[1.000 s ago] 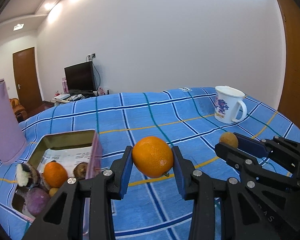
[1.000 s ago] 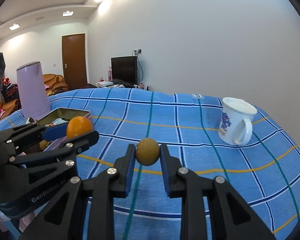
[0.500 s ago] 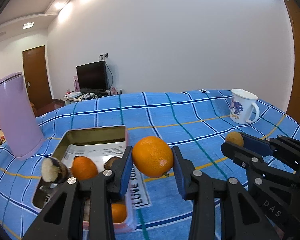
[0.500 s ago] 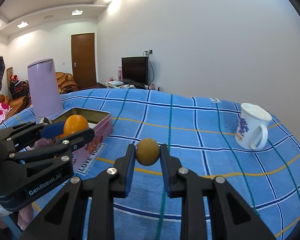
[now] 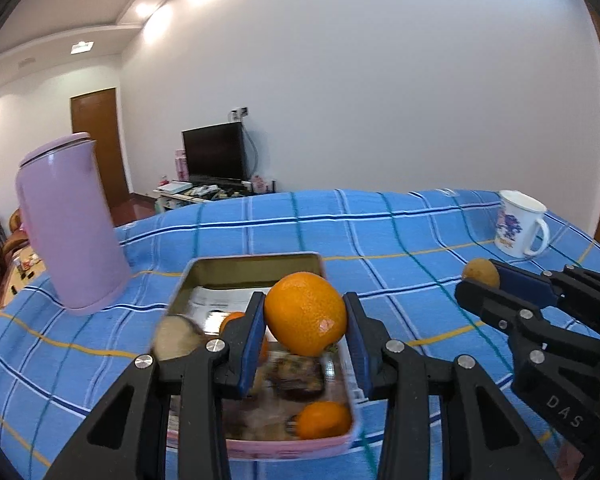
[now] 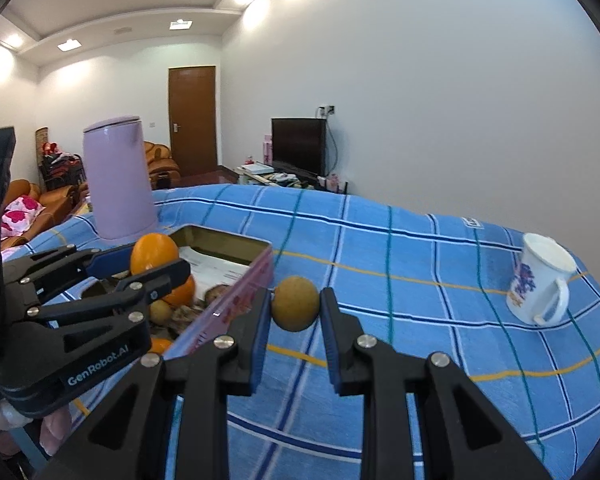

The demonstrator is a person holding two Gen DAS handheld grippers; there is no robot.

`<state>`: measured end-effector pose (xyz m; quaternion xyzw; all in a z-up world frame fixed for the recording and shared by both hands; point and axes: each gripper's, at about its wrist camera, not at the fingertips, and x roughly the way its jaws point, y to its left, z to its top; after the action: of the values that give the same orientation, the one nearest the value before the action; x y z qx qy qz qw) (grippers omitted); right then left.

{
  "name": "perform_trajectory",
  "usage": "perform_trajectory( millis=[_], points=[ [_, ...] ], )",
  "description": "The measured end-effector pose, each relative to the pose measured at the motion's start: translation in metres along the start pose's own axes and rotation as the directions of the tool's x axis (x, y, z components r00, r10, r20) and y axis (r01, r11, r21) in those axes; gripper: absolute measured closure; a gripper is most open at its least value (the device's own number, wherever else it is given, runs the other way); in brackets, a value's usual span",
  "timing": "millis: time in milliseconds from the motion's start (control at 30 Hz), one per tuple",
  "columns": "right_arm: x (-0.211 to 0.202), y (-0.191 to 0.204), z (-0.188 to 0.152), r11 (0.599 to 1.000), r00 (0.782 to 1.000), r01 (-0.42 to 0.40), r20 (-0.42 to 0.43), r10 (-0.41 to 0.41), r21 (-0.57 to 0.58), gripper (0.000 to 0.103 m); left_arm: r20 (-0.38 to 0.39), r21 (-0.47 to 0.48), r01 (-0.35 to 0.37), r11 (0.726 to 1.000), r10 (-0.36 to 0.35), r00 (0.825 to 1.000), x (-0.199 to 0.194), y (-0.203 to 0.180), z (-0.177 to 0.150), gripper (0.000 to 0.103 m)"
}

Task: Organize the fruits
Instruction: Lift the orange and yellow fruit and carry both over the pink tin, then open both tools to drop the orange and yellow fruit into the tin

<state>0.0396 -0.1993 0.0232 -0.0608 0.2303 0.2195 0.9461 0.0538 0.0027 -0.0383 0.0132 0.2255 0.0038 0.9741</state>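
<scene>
My left gripper [image 5: 305, 316] is shut on a large orange [image 5: 306, 314] and holds it in the air over the pink tin box [image 5: 260, 446]. The box holds smaller oranges [image 5: 324, 420], dark fruits and a paper sheet. In the right wrist view the same orange [image 6: 154, 252] shows in the left gripper [image 6: 150, 262] above the tin [image 6: 240, 292]. My right gripper [image 6: 295, 312] is shut on a small brownish-yellow round fruit [image 6: 295, 309], held above the cloth just right of the tin. That fruit [image 5: 481, 273] also appears at the right of the left wrist view.
A blue checked cloth [image 6: 400, 280] covers the table. A tall lilac kettle [image 5: 70, 224] stands left behind the tin. A white printed mug [image 6: 538, 284] sits at the far right. A TV and a door stand behind the table.
Both grippers have swung left with their fruits. The tin, at the lower left before, now lies under the left gripper's orange, and the kettle has come fully into view.
</scene>
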Motion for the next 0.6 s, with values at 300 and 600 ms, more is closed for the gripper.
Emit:
perform_trajectory(
  millis=[300,600],
  points=[
    [0.012,0.033,0.013,0.997,0.998,-0.059,0.010,0.060,-0.041,0.075,-0.010,-0.048,-0.070,0.996,0.070,0.998,0.001,0.041,0.002,0.063],
    [0.028,0.056,0.016,0.992,0.994,-0.111,-0.016,0.110,-0.059,0.075,-0.028,-0.057,-0.104,0.993,0.102,0.994,0.005,0.064,-0.005,0.063]
  ],
)
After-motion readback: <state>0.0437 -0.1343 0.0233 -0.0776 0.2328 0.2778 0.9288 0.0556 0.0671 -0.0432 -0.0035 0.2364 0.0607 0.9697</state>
